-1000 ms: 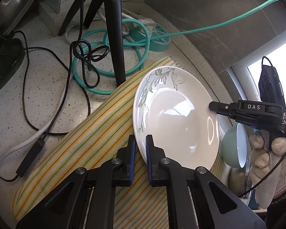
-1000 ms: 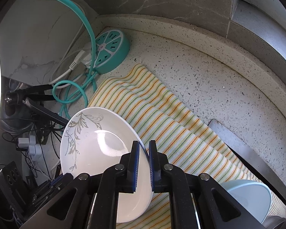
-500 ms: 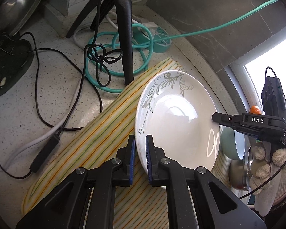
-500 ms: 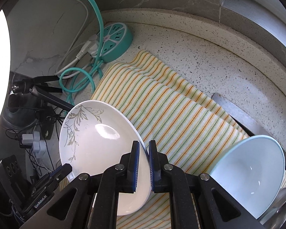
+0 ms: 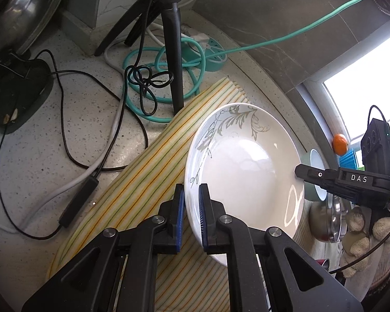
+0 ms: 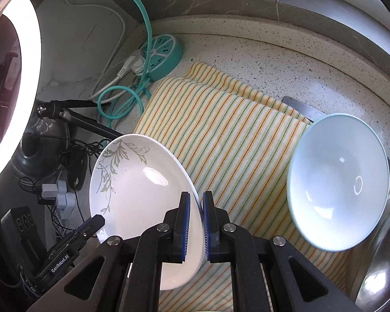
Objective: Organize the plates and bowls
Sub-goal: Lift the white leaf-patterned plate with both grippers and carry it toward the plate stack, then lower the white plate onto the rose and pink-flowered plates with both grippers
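A white plate (image 5: 247, 166) with a grey leaf pattern hangs tilted above the striped cloth (image 5: 148, 176). My left gripper (image 5: 192, 195) is shut on its near left rim. My right gripper (image 6: 196, 202) is shut on the opposite rim of the same plate (image 6: 140, 184); its black fingers (image 5: 322, 176) show at the plate's right edge in the left wrist view. A pale blue bowl (image 6: 338, 182) leans on its side at the right end of the cloth (image 6: 234, 140); only its rim (image 5: 316, 174) shows behind the plate in the left view.
A black tripod (image 5: 174, 52), tangled black cables (image 5: 143, 83) and a teal power hub (image 6: 163, 54) with coiled teal cord crowd the counter's far left. A steel bowl (image 6: 382, 257) sits at the right edge. A lit ring lamp (image 6: 18, 83) stands left. A gloved hand (image 5: 364, 236) holds the right gripper.
Both grippers have lifted the plate and carried it across the cloth; the cloth looks farther below. The blue bowl has come fully into the right wrist view.
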The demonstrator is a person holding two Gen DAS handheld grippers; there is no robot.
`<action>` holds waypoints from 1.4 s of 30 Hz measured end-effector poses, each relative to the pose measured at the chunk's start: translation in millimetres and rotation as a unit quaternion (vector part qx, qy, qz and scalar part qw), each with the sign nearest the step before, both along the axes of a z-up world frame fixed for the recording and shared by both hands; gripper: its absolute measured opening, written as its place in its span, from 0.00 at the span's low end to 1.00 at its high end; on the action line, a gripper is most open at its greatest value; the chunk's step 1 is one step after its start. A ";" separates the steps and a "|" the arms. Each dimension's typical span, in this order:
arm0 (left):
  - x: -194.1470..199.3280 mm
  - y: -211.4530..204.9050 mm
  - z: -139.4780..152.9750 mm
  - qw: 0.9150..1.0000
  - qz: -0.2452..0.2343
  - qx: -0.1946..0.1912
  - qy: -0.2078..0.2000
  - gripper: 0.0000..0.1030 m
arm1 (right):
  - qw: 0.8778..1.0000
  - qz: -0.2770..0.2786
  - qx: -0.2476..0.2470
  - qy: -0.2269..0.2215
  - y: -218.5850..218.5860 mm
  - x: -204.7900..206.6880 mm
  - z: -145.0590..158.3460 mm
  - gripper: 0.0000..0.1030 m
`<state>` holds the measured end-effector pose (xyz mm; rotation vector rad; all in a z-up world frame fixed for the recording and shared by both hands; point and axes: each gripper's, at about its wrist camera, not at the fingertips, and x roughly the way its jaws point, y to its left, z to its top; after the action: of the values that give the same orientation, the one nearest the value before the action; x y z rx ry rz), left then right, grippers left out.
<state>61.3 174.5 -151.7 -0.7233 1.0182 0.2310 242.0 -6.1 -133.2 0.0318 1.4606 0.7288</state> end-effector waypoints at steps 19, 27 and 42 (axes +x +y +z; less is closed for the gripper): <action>-18.1 -12.8 31.6 0.997 -0.070 0.012 -0.024 0.08 | 0.997 -0.068 0.024 -0.005 -45.3 -53.9 32.4 0.09; -22.4 -28.2 44.3 0.994 -0.104 0.019 -0.032 0.08 | 0.995 -0.096 0.033 -0.009 -72.1 -74.4 45.4 0.09; -18.0 -71.3 46.6 0.983 -0.180 0.018 -0.030 0.08 | 0.985 -0.168 0.042 0.002 -139.3 -112.7 46.1 0.09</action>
<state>43.3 103.2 -105.1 -0.4982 1.0655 -0.0855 129.3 -145.4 -87.0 0.3374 1.3827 0.5119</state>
